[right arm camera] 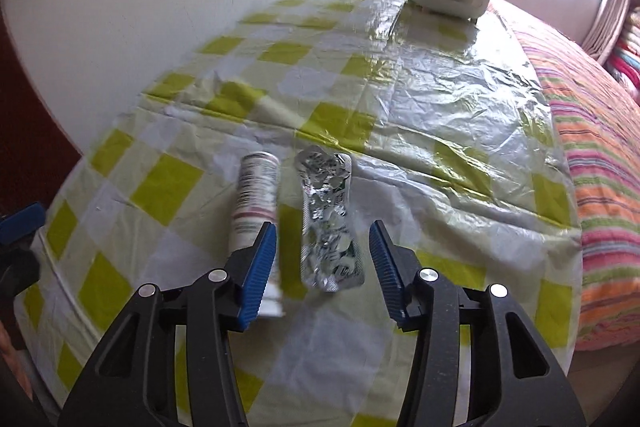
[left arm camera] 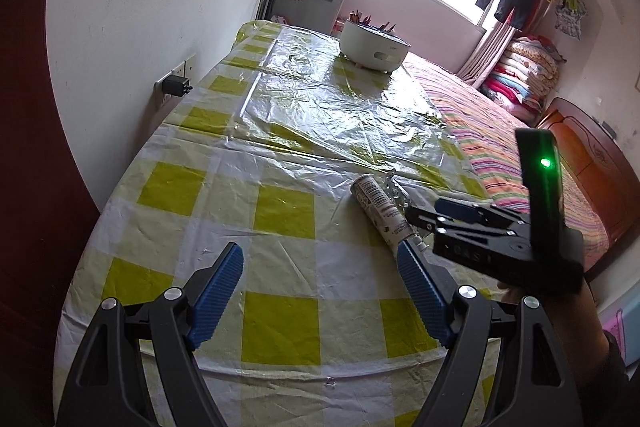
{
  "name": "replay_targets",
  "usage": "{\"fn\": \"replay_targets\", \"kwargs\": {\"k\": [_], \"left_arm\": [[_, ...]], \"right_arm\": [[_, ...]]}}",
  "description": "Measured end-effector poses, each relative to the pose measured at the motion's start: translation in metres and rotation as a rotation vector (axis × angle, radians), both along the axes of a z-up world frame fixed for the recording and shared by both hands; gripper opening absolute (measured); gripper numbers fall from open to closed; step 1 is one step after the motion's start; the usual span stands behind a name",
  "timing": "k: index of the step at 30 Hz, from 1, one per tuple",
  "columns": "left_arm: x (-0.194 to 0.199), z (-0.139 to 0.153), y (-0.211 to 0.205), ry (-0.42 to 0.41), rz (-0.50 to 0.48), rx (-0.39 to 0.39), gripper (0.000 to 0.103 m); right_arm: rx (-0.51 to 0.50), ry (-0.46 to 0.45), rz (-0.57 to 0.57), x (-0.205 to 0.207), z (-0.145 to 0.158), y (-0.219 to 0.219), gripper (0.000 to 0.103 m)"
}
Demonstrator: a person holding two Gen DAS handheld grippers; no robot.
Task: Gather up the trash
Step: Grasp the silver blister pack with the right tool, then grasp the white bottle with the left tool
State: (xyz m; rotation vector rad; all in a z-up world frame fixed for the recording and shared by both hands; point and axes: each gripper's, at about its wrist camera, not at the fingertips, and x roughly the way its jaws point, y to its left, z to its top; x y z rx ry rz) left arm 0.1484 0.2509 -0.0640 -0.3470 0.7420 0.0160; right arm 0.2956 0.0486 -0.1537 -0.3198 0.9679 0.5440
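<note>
A white squeezed tube (right arm camera: 256,195) and a crumpled silver blister pack (right arm camera: 328,219) lie side by side on the yellow-and-white checked tablecloth (right arm camera: 168,187). My right gripper (right arm camera: 323,227) hovers over them with its jaws apart; the blister pack lies between the blue pads, which do not press on it, and the tube lies just outside the left pad. In the left wrist view the tube (left arm camera: 380,211) and the pack (left arm camera: 394,187) lie ahead to the right, with the right gripper (left arm camera: 426,211) over them. My left gripper (left arm camera: 318,247) stands open with nothing in it.
A white round container (left arm camera: 374,47) with sticks in it stands at the table's far end. A bed with a striped cover (left arm camera: 500,147) runs along the table's right side. On the left is a wall with a plugged-in charger (left arm camera: 176,85).
</note>
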Motion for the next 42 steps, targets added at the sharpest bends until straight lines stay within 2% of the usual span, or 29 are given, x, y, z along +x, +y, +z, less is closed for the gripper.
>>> {"fn": "replay_targets", "kwargs": {"k": [7, 9, 10, 11, 17, 20, 23, 28, 32, 35, 39, 42], "left_arm": [[0.005, -0.004, -0.004, 0.019, -0.021, -0.002, 0.077], [0.007, -0.005, -0.005, 0.024, -0.026, -0.002, 0.077], [0.008, -0.006, -0.005, 0.029, -0.028, 0.0, 0.077], [0.009, -0.007, -0.005, 0.034, -0.028, 0.0, 0.077], [0.013, -0.008, -0.002, 0.038, -0.006, -0.038, 0.077], [0.02, -0.011, -0.004, 0.057, 0.003, -0.063, 0.077], [0.029, -0.016, -0.012, 0.085, -0.003, -0.086, 0.077], [0.051, -0.015, -0.035, 0.11, 0.017, -0.107, 0.077], [0.074, -0.024, -0.05, 0.171, 0.046, -0.121, 0.077], [0.089, -0.033, -0.06, 0.222, 0.072, -0.097, 0.077], [0.1, -0.039, -0.07, 0.224, 0.104, -0.043, 0.077], [0.108, -0.044, -0.072, 0.243, 0.106, -0.033, 0.077]], "right_arm": [[0.01, 0.132, -0.006, 0.027, -0.01, 0.005, 0.045], [0.008, 0.156, -0.011, 0.031, -0.014, 0.005, 0.041], [0.004, 0.144, -0.012, 0.033, -0.016, 0.005, 0.039], [-0.002, 0.141, -0.01, 0.033, -0.016, 0.006, 0.029], [-0.027, 0.066, -0.007, 0.02, -0.009, 0.001, 0.024], [0.021, 0.017, -0.032, 0.01, 0.004, -0.015, 0.024], [0.125, -0.002, -0.069, -0.005, 0.021, -0.041, 0.024], [0.287, -0.098, -0.113, -0.058, 0.053, -0.087, 0.024], [0.383, -0.119, -0.129, -0.088, 0.065, -0.106, 0.025], [0.413, -0.145, -0.116, -0.107, 0.069, -0.11, 0.025], [0.463, -0.144, -0.103, -0.118, 0.071, -0.116, 0.026], [0.486, -0.148, -0.091, -0.121, 0.071, -0.121, 0.026]]}}
